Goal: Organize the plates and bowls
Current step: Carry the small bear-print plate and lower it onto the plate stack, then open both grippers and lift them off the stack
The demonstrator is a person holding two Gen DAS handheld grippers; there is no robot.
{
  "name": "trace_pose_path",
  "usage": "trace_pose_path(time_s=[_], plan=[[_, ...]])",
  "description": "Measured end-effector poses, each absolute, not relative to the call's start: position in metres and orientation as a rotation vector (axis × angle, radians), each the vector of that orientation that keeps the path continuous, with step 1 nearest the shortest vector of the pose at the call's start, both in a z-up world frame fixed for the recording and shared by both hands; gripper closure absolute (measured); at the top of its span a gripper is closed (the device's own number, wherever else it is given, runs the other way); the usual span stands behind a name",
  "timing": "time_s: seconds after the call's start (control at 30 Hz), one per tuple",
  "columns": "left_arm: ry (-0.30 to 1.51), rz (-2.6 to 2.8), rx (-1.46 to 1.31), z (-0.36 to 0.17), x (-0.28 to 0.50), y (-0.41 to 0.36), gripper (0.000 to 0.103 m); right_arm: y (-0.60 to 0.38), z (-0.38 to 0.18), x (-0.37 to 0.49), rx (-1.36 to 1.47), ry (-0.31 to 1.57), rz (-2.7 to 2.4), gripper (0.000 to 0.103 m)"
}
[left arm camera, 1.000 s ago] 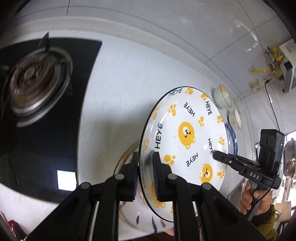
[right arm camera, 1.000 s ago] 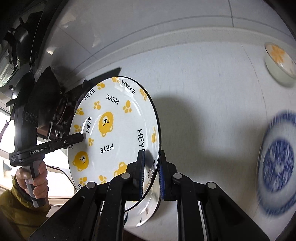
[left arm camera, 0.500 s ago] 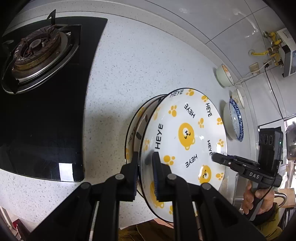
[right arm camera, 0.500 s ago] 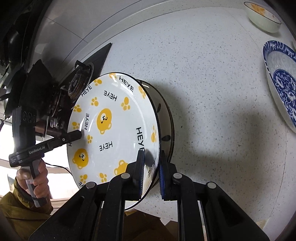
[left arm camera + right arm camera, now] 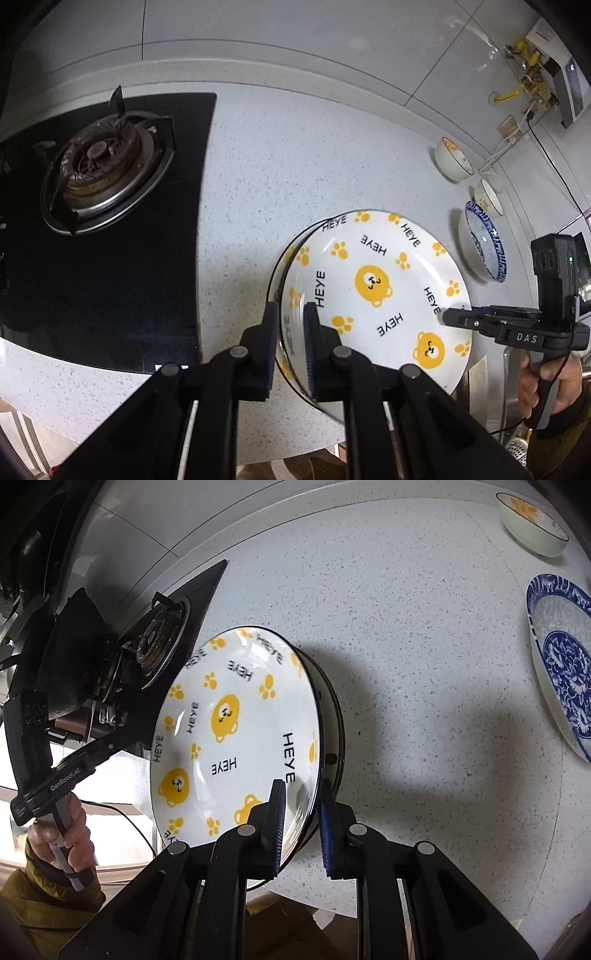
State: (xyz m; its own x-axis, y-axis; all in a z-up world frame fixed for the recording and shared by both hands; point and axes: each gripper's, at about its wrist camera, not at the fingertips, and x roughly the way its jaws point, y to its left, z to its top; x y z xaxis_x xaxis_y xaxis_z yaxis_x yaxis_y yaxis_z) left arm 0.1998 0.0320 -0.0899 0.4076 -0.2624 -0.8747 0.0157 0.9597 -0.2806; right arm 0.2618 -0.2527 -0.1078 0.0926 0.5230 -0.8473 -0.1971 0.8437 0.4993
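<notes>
A white plate with yellow bears and "HEYE" lettering (image 5: 373,288) (image 5: 236,734) lies on top of a second matching plate (image 5: 334,738) on the speckled counter. My left gripper (image 5: 291,332) has its fingers on either side of the top plate's left rim, slightly parted. My right gripper (image 5: 301,823) straddles the opposite rim with a visible gap, and it also shows in the left wrist view (image 5: 458,317). A blue patterned bowl (image 5: 484,245) (image 5: 561,664) stands to the right.
A black gas stove (image 5: 103,177) fills the left of the counter. Two small bowls (image 5: 452,158), (image 5: 487,197) stand at the back right near the tiled wall; one shows in the right wrist view (image 5: 533,518). The counter's front edge (image 5: 288,454) is close.
The bear plate came down from a tilted, raised hold onto the matching plate on the counter. Both grippers' fingers have parted slightly around its rim.
</notes>
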Motion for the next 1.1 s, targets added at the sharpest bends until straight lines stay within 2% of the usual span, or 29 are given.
trace_pose_path(time_s=[0.03,0.07,0.17,0.67,0.77,1.1], plan=[[1.131,-0.175,-0.229,-0.087,0.198,0.030,0.091,-0.254,-0.106,0.261,0.288,1.372,0.543,0.082],[1.125,-0.174,-0.220,-0.085,0.197,0.029,0.091,-0.254,-0.105,0.260,0.273,1.374,0.536,0.073],[1.108,-0.174,-0.199,-0.080,0.194,0.025,0.087,-0.255,-0.103,0.256,0.242,1.369,0.526,0.073],[1.056,-0.210,-0.120,-0.068,0.189,0.018,0.088,-0.267,-0.094,0.246,0.269,1.341,0.471,0.073],[1.051,-0.212,-0.108,-0.069,0.192,0.017,0.081,-0.269,-0.088,0.245,0.277,1.322,0.460,0.072],[0.990,-0.232,-0.074,-0.052,0.194,-0.006,0.067,-0.294,-0.056,0.246,0.294,1.212,0.400,0.051]])
